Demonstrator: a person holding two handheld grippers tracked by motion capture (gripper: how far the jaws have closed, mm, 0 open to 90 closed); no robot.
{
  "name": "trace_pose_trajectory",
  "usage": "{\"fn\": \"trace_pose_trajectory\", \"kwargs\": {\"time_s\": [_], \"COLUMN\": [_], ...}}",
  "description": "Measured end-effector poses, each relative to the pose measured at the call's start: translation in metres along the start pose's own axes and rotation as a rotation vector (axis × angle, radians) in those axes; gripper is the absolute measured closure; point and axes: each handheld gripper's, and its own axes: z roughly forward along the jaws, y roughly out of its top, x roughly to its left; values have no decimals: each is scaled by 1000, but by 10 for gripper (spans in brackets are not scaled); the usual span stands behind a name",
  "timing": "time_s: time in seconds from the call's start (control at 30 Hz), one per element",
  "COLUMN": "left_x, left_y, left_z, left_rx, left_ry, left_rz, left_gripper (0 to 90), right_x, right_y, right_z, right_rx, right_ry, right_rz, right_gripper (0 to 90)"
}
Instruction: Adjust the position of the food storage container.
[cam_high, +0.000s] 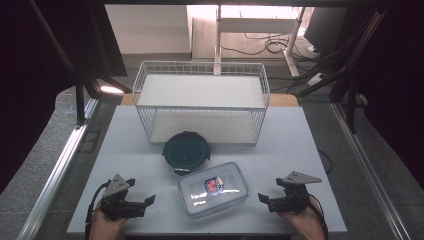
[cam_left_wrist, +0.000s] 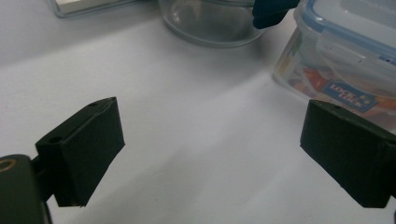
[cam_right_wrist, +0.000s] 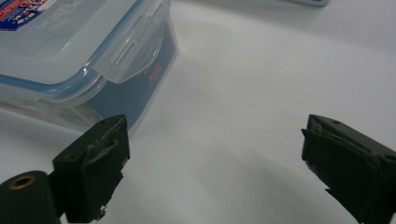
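Clear plastic rectangular container (cam_high: 213, 188) with a blue-rimmed snap lid lies on the white table (cam_high: 300, 145), between two hand-held grippers. Left gripper (cam_high: 146, 202) at nine o'clock and right gripper (cam_high: 263, 198) at three o'clock both rest with jaws spread wide, empty. Round dark-lidded container (cam_high: 186, 151) touches it at eleven o'clock, before a white wire rack (cam_high: 200, 100).

Clear box, dark lid, white table

The rectangular container (cam_high: 213, 189) is clear with blue trim (red-and-blue label on top); behind it, the round container (cam_high: 186, 151) wears a dark teal lid, before the white wire basket (cam_high: 202, 101).
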Motion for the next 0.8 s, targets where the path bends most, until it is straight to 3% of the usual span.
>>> {"fn": "trace_pose_trajectory", "kwargs": {"time_s": [0.2, 0.23, 0.37, 0.4, 0.5, 0.57, 0.63, 0.73, 0.77, 0.8], "left_x": [0, 0, 0, 0, -2, -5, -10, -16, -16, -22], "left_y": [0, 0, 0, 1, 1, 3, 11, 25, 25, 38], "left_z": [1, 1, 0, 0, 1, 1, -2, -2, -2, 3], "left_rx": [-4, -5, -17, -16, -8, -10, -44, -93, -93, -85], "left_ry": [-18, -21, -35, -35, -28, -34, -61, -124, -124, -129], "left_rz": [-15, -15, -23, -21, -14, -4, 1, -9, -9, 12], "left_gripper": [57, 52, 50, 53, 64, 137, 224, 401, 466, 534], "right_x": [0, 1, 5, 8, 12, 17, 17, 15, 14, 14], "right_y": [1, 3, 8, 11, 14, 18, 17, 16, 16, 16], "right_z": [0, -2, -6, -8, -9, -9, -7, -6, -6, -7], "right_rx": [7, 3, -12, -16, -16, -4, 11, 23, 21, 21], "right_ry": [21, 33, 32, 33, 37, 16, 4, -5, -6, -6], "right_rz": [8, -4, -35, -56, -71, -97, -100, -92, -90, -91], "right_gripper": [192, 247, 319, 399, 455, 517, 561, 579, 580, 578]}}
